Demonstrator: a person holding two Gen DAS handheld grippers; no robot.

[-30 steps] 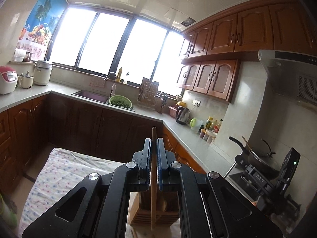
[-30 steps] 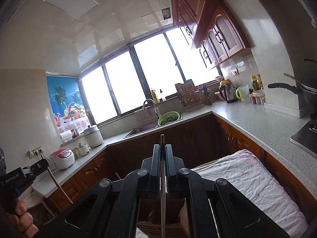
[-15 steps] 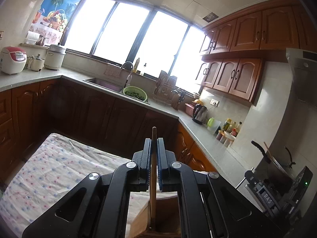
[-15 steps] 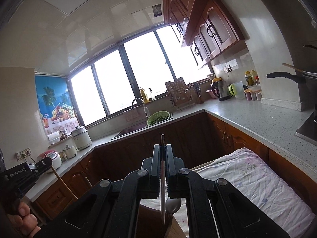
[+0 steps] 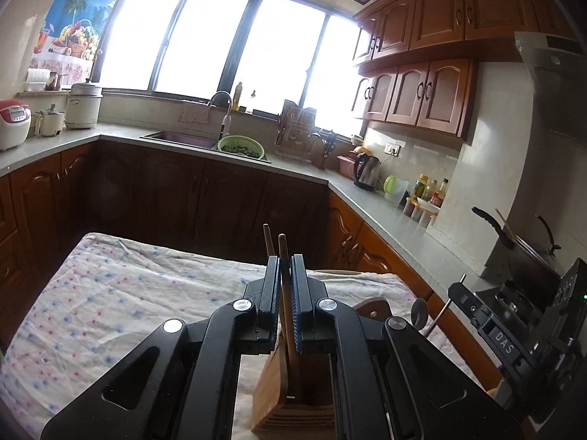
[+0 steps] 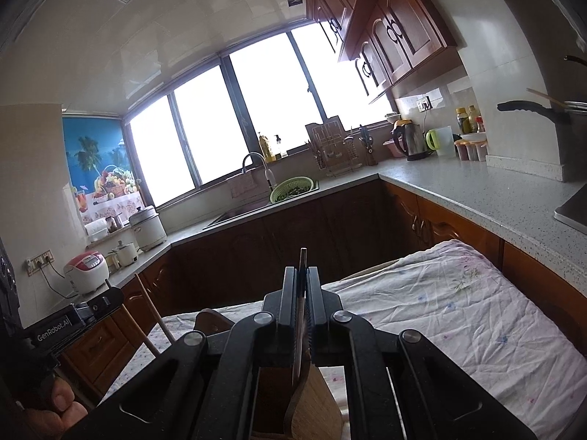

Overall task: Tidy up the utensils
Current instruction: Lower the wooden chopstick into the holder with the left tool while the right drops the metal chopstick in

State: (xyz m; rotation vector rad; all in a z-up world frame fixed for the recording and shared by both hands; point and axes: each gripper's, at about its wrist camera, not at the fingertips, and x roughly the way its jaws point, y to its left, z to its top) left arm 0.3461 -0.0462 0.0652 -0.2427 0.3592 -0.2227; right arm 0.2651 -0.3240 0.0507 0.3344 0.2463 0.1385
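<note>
My left gripper point(image 5: 284, 261) is shut on a wooden chopstick point(image 5: 283, 293); the stick's lower end reaches into a wooden utensil holder point(image 5: 293, 407) on the table. A second wooden stick point(image 5: 267, 242) stands just behind it. My right gripper point(image 6: 301, 272) is shut on a thin dark metal utensil handle point(image 6: 301, 315) that runs down into the same holder point(image 6: 312, 399). What the handle ends in is hidden. Each gripper shows in the other's view: the right one point(image 5: 463, 295) at the right, the left one point(image 6: 113, 297) at the left with a hand point(image 6: 55, 409) below it.
A flowered cloth point(image 5: 110, 293) covers the table under the holder. Grey counters wrap around behind with a sink point(image 5: 183, 138), a green colander point(image 5: 240, 146), a kettle point(image 5: 368, 168) and rice cookers point(image 5: 13, 123). A pan point(image 5: 524, 253) sits on the stove at right.
Both grippers have sunk toward the table, each still holding its utensil. The holder now fills the space under the fingers, and the utensils' lower ends have entered it.
</note>
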